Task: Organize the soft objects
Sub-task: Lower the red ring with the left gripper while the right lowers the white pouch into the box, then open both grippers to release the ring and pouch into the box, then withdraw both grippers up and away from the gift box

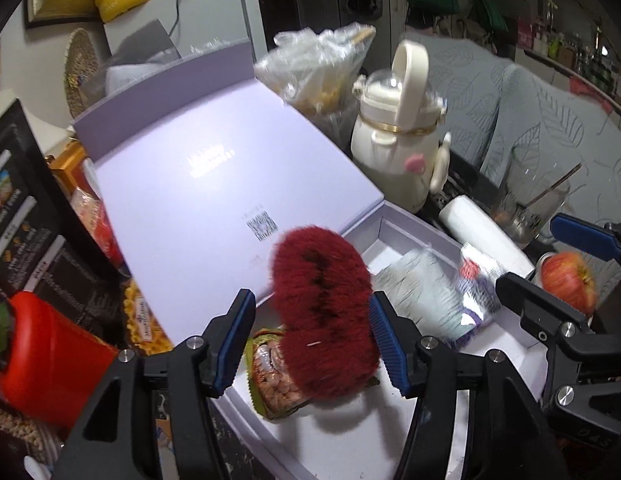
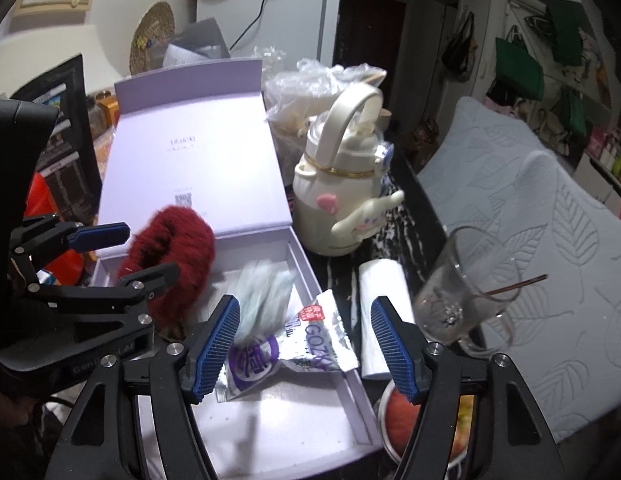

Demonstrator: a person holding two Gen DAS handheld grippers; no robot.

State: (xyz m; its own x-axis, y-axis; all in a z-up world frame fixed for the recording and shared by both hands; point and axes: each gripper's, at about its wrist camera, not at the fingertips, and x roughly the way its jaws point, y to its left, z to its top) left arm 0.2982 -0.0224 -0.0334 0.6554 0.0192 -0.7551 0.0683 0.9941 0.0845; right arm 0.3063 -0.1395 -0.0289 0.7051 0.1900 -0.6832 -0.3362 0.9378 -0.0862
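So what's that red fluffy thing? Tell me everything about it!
The red fluffy thing is a dark red furry ring, maybe a scrunchie, with a darker crease along its middle. It sits tilted in the white box, resting on a snack packet, between the left gripper's open jaws.

Beside the matt lilac cardboard box (image 2: 198, 168) stand a glossy cream plastic bottle (image 2: 334, 200) and a clear glass mug (image 2: 462, 292). Inside the box: a fuzzy red scrunchie (image 1: 326, 300), a shiny foil packet (image 2: 294, 344).
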